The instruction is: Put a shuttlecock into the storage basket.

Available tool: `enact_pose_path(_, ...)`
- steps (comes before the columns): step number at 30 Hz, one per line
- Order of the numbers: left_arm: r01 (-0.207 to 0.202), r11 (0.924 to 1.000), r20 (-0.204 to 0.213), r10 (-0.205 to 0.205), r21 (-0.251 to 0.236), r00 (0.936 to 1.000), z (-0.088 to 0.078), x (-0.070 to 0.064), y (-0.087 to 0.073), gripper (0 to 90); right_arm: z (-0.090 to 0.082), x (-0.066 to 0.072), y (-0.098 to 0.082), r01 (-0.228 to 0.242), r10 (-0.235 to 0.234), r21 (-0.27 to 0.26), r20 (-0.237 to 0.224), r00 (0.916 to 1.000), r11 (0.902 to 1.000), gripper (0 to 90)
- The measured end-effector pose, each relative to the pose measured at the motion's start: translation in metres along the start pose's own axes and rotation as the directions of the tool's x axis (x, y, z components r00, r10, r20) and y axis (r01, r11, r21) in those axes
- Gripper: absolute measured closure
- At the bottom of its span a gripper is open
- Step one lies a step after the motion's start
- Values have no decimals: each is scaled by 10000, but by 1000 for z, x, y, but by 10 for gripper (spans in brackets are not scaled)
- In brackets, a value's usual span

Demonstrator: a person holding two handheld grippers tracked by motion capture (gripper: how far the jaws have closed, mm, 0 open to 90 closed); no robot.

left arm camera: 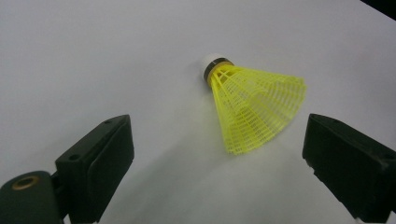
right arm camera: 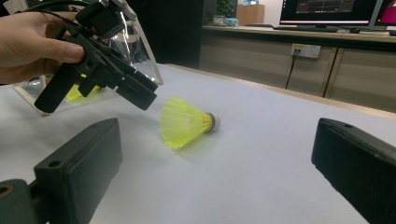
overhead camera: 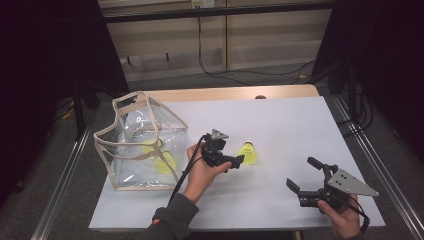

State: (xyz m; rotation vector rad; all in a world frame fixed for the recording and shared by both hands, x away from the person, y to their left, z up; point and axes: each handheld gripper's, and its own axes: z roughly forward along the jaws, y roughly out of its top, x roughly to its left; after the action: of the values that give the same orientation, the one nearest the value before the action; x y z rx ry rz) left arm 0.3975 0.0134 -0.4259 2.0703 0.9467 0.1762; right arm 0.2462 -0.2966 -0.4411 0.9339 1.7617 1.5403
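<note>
Left gripper view: the left gripper [left arm camera: 217, 158] has its jaws spread around a yellow shuttlecock [left arm camera: 247, 105] lying on the white worktop [left arm camera: 93, 56]; the right gripper [overhead camera: 306, 176], jaws spread too, holds nothing.

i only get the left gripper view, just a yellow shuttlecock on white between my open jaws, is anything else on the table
observer: yes, a clear plastic bag with beige trim stands open on the white table, on the far side of your left gripper from the yellow mesh shuttlecock with the white cork.
operator: anything in the bag
observer: two more yellow shuttlecocks lie at its bottom.
operator: where's my right gripper
observer: the right gripper is open and empty near the table's near right corner, jaws aimed at the lone shuttlecock.
</note>
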Motion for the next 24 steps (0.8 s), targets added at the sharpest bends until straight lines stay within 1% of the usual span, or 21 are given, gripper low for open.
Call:
enact_pose_path(4, -104, 9999, -31, 104, -1, 9999, 4, -1, 1, 108, 0, 0, 0, -42, 42, -7, -17, 10000, 10000, 16)
enact_pose_path(9, -6, 10000, -79, 6, -32, 10000, 8, -2, 1, 118, 0, -1, 0, -9, 9, -6, 18, 10000, 10000, 16)
enact_pose_path(15, -63, 9999, -251, 61, -87, 9997, 13, -2, 1, 131, 0, 0, 0, -5, 5, -25, 7, 10000, 10000, 16)
enact_pose_path(18, -66, 9999, -286, 63, -115, 9996, 16, -2, 1, 139, 0, 0, 0, -6, 6, -22, 6, 10000, 10000, 16)
enact_pose_path(23, 58, 9998, -303, -64, -202, 9995, 22, -4, 2, 152, 0, -1, 0, 1, -1, -13, 2, 10000, 10000, 16)
enact_pose_path(24, -8, 9999, -336, 4, -129, 9994, 23, -4, 3, 154, 0, -1, 0, -28, 28, -29, 8, 10000, 10000, 16)
